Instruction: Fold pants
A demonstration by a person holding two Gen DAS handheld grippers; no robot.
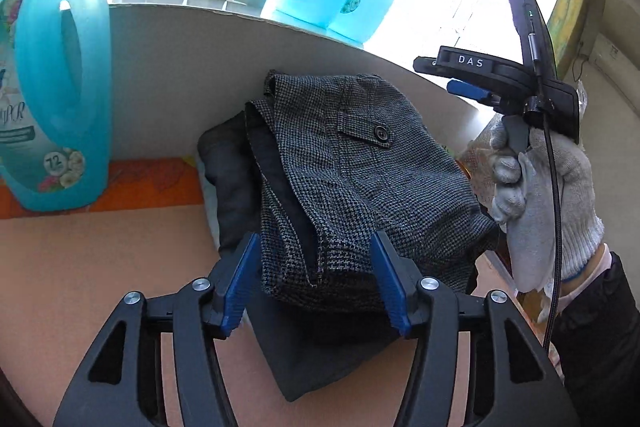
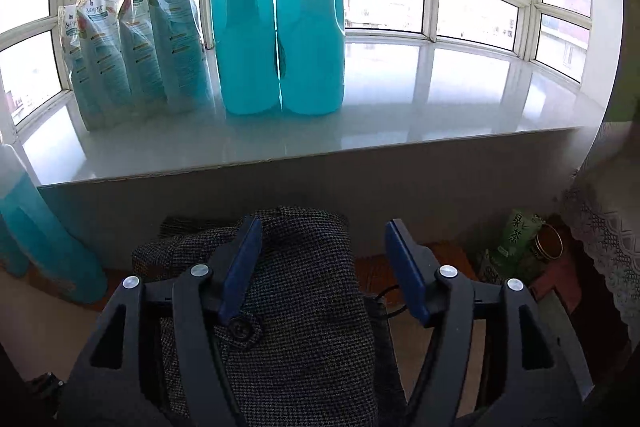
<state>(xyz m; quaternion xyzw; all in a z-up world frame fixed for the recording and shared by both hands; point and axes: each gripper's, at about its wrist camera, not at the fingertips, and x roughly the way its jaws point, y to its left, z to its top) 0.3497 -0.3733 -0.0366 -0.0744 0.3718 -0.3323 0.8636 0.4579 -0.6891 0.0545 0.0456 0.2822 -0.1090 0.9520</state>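
Note:
Grey houndstooth pants [image 1: 360, 167] lie folded in a bundle on the table against the grey wall, on top of darker folded clothes [image 1: 228, 183]. A buttoned pocket flap faces up. My left gripper [image 1: 316, 259] is open, its blue pads on either side of the bundle's near edge, not pinching it. My right gripper [image 2: 324, 239] is open and hovers above the pants [image 2: 304, 307]. In the left wrist view the right gripper [image 1: 472, 83] is raised at the right of the pants, held by a gloved hand.
A blue detergent jug [image 1: 56, 99] stands at the table's left. On the windowsill [image 2: 360, 131] stand two blue jugs [image 2: 280, 15] and several refill pouches [image 2: 132, 55]. A green tea pack [image 2: 516, 235] and clutter sit low at the right.

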